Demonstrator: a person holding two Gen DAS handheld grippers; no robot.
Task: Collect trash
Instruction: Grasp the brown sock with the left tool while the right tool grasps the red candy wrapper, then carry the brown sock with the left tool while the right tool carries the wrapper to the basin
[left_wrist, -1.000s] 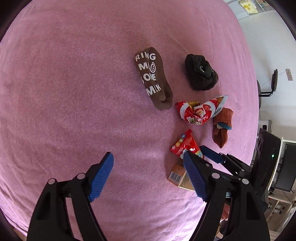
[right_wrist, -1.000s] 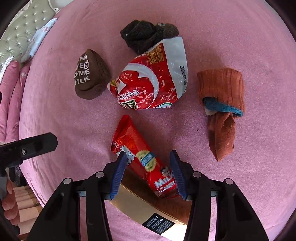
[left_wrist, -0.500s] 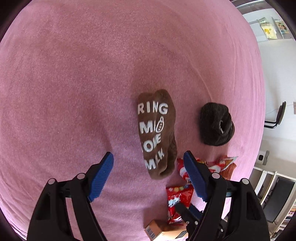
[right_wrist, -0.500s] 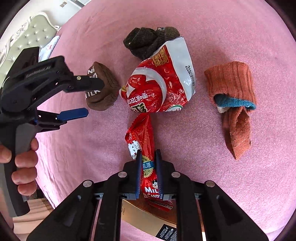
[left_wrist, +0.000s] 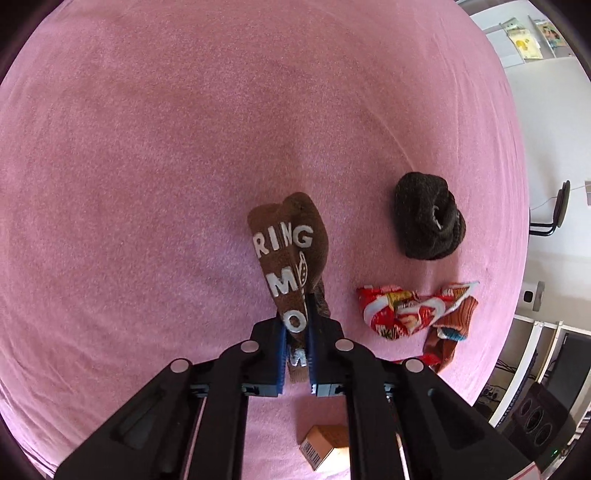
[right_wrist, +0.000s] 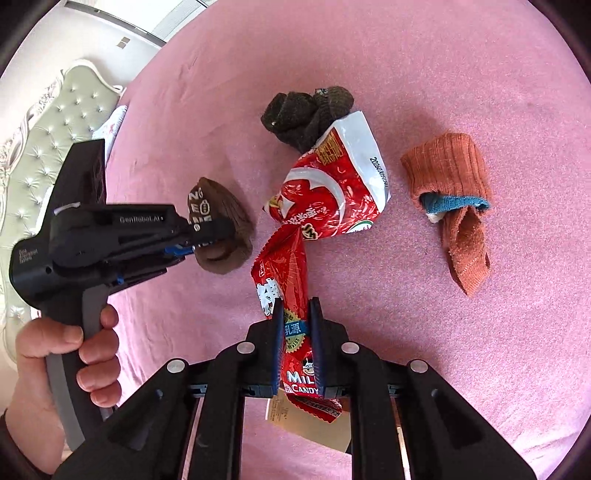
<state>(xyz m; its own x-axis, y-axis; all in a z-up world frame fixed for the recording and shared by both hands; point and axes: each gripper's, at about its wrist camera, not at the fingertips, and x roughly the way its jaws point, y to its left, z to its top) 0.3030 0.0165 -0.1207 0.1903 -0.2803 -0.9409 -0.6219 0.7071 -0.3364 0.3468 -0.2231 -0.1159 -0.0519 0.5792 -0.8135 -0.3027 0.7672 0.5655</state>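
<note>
Since the earlier frames both grippers have closed: left gripper now pinches the brown lettered sock on the pink bedspread; right gripper clamps the milk candy wrapper mid-length. Wrapper looks light, crinkly, slippery; gripping the flat middle seems secure. Larger red snack bag lies beyond.

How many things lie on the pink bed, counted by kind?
Socks: 3 (brown sock, dark sock, orange sock)
Snack wrappers: 2 (candy wrapper, red bag)
Cardboard boxes: 1 (box)
Total: 6
</note>
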